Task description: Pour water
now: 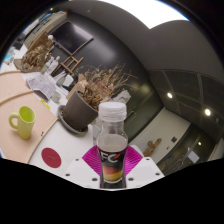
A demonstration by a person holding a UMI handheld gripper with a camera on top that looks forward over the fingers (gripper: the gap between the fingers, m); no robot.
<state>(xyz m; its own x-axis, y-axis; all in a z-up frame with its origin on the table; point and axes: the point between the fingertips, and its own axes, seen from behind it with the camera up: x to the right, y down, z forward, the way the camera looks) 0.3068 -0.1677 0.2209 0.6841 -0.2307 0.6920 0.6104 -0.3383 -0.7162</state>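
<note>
We see the jaws closed narrowly on a clear bottle (113, 150) with a white cap, a pink pad (95, 158) pressing each side of its label. The bottle stands upright between them, seemingly lifted off the table (20, 95). Well off to one side, a yellow-green mug (23, 122) sits on that table.

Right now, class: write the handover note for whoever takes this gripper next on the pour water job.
Gripper: shut on the bottle, held tilted above the table.
Bottle: white cap on, dark liquid low inside.
Green mug: on the table, off to the side, handle showing.
Done: bottle picked up.
Left: carry to the mug and pour; nothing is flowing yet.
</note>
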